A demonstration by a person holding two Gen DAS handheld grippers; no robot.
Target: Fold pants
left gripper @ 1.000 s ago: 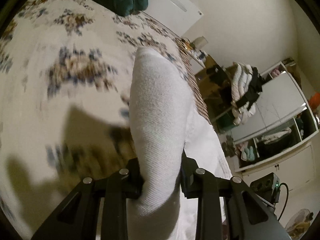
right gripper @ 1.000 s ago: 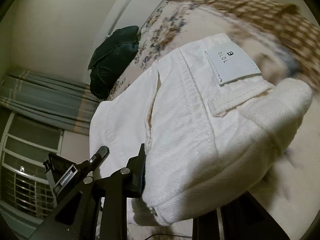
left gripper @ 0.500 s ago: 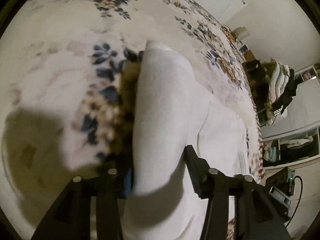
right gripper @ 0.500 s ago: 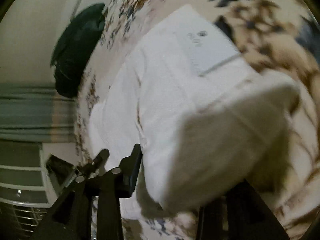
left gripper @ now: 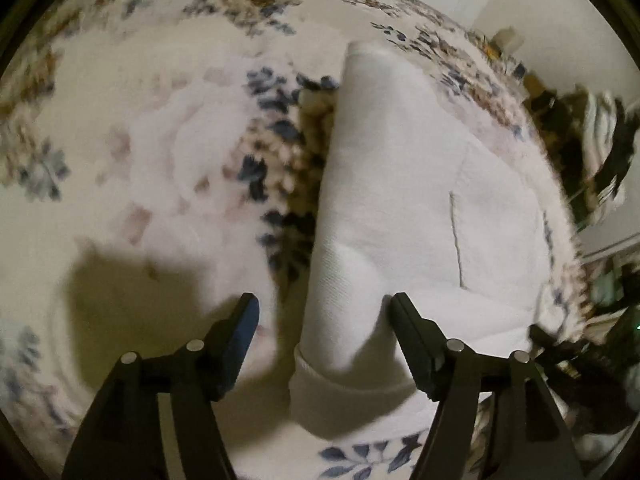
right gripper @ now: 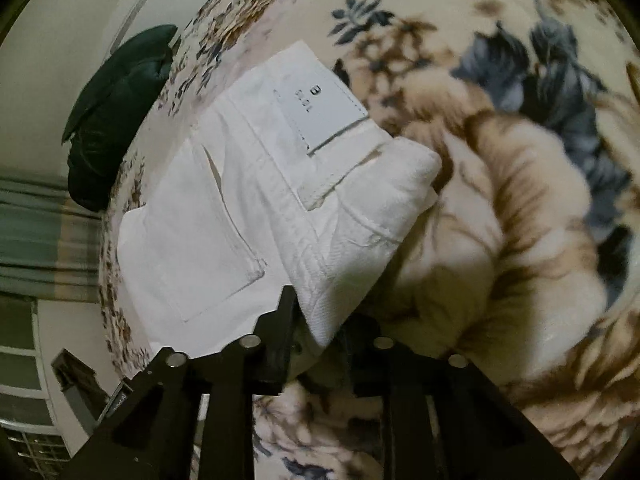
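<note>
- White pants point(left gripper: 400, 208): folded, lying on the floral blanket point(left gripper: 140, 160). In the left wrist view they fill the centre and right of the frame. In the right wrist view point(right gripper: 248, 208) they lie at centre left.
- Left gripper point(left gripper: 320, 312): jaws stand wide apart and have just been opening. A raised fold of the pants runs between them, at bottom centre of the frame. The left finger point(left gripper: 240, 328) is clear of the cloth. Whether the right finger touches the fold cannot be told.
- Right gripper point(right gripper: 316, 332): jaws partly closed and have just been closing slightly. A corner of the pants sits between the fingers at bottom centre. The left finger point(right gripper: 280, 328) lies against the cloth. The right finger is in shadow, so a firm grip cannot be confirmed.
- Label patch point(right gripper: 320, 108): rectangular, on the waistband, at upper centre of the right wrist view.
- Back pocket point(right gripper: 216, 248): visible at left of centre.
- Dark green cushion point(right gripper: 116, 120): on the blanket, at upper left.
</note>
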